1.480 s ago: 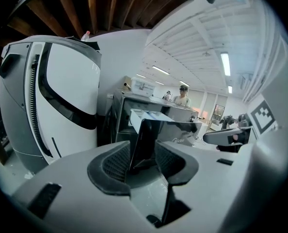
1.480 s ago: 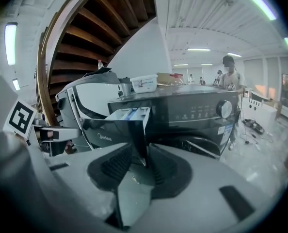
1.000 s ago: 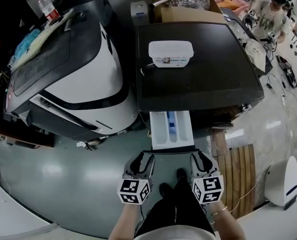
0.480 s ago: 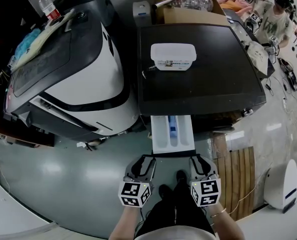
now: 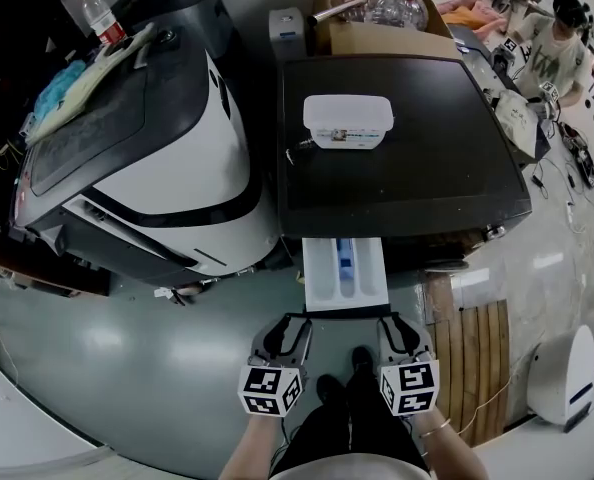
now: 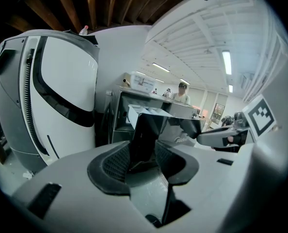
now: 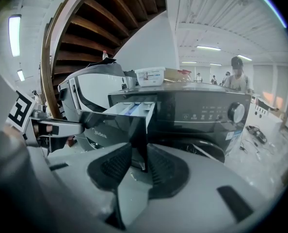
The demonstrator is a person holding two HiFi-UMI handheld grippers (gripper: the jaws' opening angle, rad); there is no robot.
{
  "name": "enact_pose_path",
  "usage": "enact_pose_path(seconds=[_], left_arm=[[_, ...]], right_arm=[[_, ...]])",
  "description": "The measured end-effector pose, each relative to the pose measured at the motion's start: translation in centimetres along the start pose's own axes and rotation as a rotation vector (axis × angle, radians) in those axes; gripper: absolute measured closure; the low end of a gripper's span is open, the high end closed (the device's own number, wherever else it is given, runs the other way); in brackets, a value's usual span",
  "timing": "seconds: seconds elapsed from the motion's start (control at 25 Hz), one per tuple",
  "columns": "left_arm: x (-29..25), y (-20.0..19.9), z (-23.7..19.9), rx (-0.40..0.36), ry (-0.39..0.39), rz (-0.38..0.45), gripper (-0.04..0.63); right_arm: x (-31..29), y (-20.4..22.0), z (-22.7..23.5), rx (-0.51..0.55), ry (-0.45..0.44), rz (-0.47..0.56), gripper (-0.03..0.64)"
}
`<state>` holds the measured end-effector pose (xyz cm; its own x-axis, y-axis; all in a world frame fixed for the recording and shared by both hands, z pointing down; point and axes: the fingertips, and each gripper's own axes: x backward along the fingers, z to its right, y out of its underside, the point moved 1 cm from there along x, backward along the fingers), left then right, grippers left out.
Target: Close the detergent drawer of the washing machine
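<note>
The white detergent drawer (image 5: 343, 268) stands pulled out from the top left of the black washing machine (image 5: 407, 168). Its dark front panel (image 5: 345, 311) faces me. My left gripper (image 5: 285, 332) holds the panel's left end and my right gripper (image 5: 398, 330) holds its right end. In the left gripper view the dark panel (image 6: 151, 130) fills the gap between the pads of that gripper (image 6: 143, 160). In the right gripper view the panel's edge (image 7: 140, 140) sits between the pads of the right gripper (image 7: 140, 163), with the drawer (image 7: 129, 108) behind it.
A lidded plastic box (image 5: 347, 121) sits on the washer's top. A large white and black machine (image 5: 157, 158) stands close on the left. A wooden pallet (image 5: 474, 353) lies on the floor at the right. A cardboard box (image 5: 377, 30) and a person (image 5: 557, 43) are behind.
The head view has shifted, so the washer and drawer sit slightly lower in the picture. Both grippers stay at the drawer's front panel; the drawer's length looks about the same.
</note>
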<state>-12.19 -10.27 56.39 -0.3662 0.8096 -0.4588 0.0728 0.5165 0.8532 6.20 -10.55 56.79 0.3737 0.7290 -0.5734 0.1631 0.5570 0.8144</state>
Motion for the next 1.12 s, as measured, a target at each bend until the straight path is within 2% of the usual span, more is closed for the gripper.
enact_pose_path(seconds=[1.12], left_arm=[[-4.0, -3.1, -1.9, 0.006, -0.058, 0.026, 0.451]], right_arm=[[-4.1, -3.3, 1.6, 0.007, -0.005, 0.013, 0.518]])
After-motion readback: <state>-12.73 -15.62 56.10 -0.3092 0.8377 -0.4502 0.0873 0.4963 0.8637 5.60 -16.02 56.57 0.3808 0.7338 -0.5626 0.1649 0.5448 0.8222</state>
